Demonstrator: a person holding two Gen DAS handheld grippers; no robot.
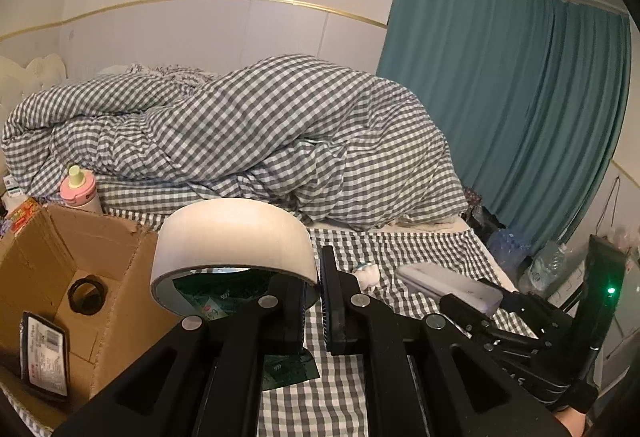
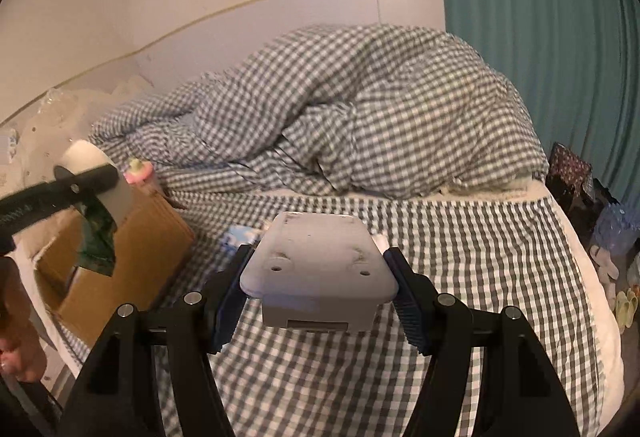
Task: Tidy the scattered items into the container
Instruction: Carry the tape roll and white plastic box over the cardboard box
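My left gripper (image 1: 312, 297) is shut on the wall of a wide white tape roll (image 1: 234, 241) and holds it in the air at the right edge of the open cardboard box (image 1: 132, 277). The box holds a black tape ring (image 1: 87, 295) and a black flat packet (image 1: 44, 355). A green sachet (image 1: 286, 371) lies on the checked sheet under the gripper. My right gripper (image 2: 318, 281) is shut on a flat grey-white device (image 2: 320, 265) and holds it above the bed, right of the box (image 2: 120, 269). In the right wrist view, the left gripper with the roll (image 2: 86, 157) shows over the box.
A bunched checked duvet (image 1: 248, 141) fills the back of the bed. A pink bottle (image 1: 78, 191) stands behind the box. A small white item (image 1: 366, 273) lies on the sheet. A teal curtain (image 1: 508, 97) hangs at right, with bottles and bags on the floor beside the bed.
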